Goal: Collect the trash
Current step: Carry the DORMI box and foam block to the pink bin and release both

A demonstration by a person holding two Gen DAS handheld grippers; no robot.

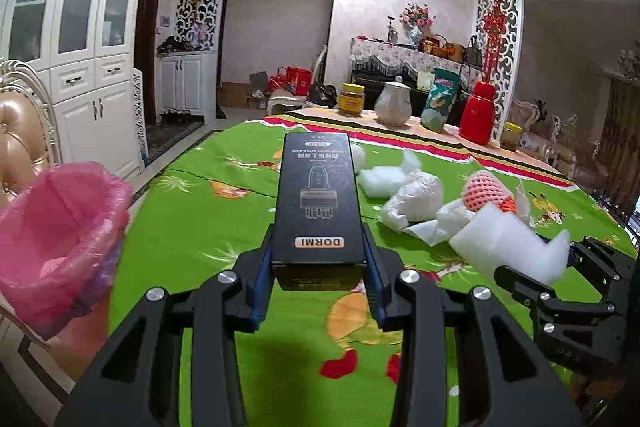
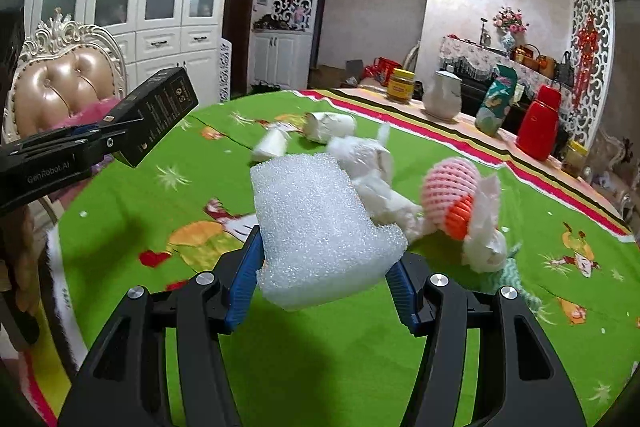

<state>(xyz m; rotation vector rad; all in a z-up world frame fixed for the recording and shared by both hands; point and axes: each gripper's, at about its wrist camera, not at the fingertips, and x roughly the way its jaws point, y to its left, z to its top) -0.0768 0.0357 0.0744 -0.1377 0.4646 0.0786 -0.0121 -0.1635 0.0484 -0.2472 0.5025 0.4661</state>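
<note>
My left gripper [image 1: 318, 247] is shut on a black DORMI box [image 1: 318, 195] and holds it above the green tablecloth; the box also shows in the right wrist view [image 2: 154, 115]. My right gripper [image 2: 326, 263] is shut on a white foam piece [image 2: 316, 227], which shows in the left wrist view too [image 1: 508, 243]. A bin lined with a pink bag [image 1: 60, 239] stands at the table's left edge, left of the box. Crumpled white paper [image 1: 412, 195], a pink foam fruit net [image 1: 484, 191] and a paper roll [image 2: 330, 125] lie on the table.
A yellow-lidded jar [image 1: 351, 99], a white teapot [image 1: 394, 103], a green bag [image 1: 440, 99] and a red flask [image 1: 478, 113] stand along the far table edge. An ornate chair [image 2: 68, 75] stands at the left behind the bin. White cabinets line the left wall.
</note>
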